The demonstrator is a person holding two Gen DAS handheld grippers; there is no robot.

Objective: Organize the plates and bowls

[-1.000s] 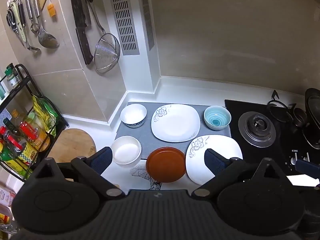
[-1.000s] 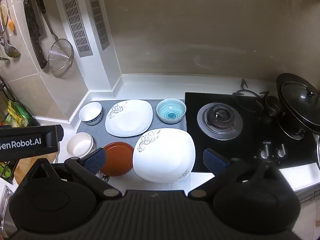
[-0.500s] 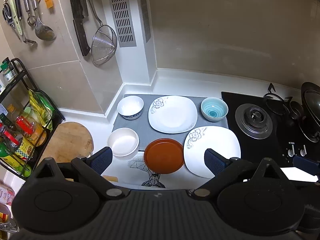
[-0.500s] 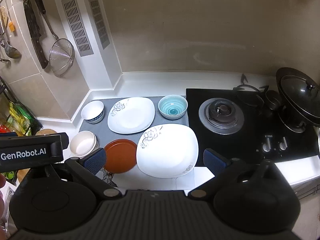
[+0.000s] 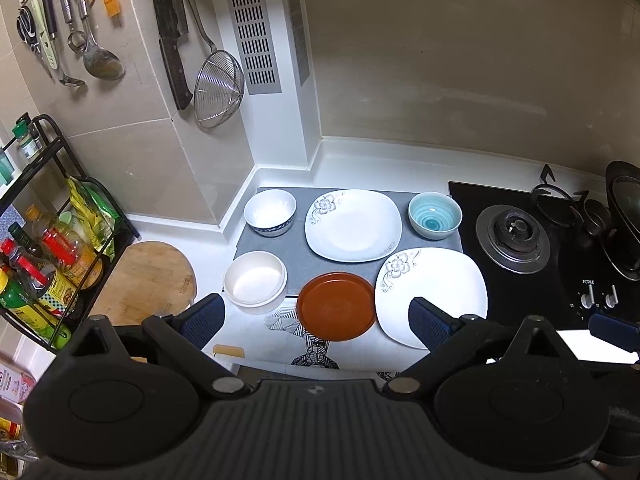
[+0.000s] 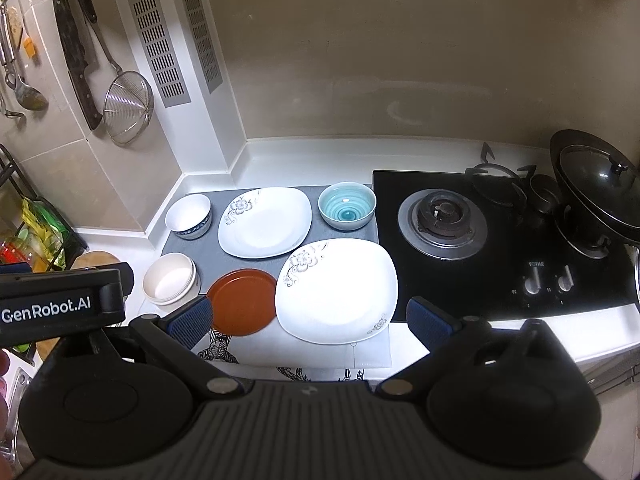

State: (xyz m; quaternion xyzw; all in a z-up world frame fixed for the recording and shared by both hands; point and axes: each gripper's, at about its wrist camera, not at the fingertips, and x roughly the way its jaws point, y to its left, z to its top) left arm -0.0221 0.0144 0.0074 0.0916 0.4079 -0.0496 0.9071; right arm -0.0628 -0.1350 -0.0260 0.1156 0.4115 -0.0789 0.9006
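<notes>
Left wrist view: the left gripper point(image 5: 316, 318) hangs with its ribbed blue pads spread wide and empty above a grey rectangular mat point(image 5: 262, 244). On the mat sit a glossy white bowl with a blue-patterned base point(image 5: 270, 213), a squarish white ceramic plate with a floral corner point(image 5: 353, 225) and a teal spiral-glazed bowl point(image 5: 435, 216). Nearer, a matte cream bowl point(image 5: 255, 283), a round terracotta plate point(image 5: 337, 306) and a second squarish floral plate point(image 5: 432, 294) lie side by side. Right wrist view: the right gripper point(image 6: 309, 318) is likewise released, holding nothing, beside a black glass hob point(image 6: 500, 248).
</notes>
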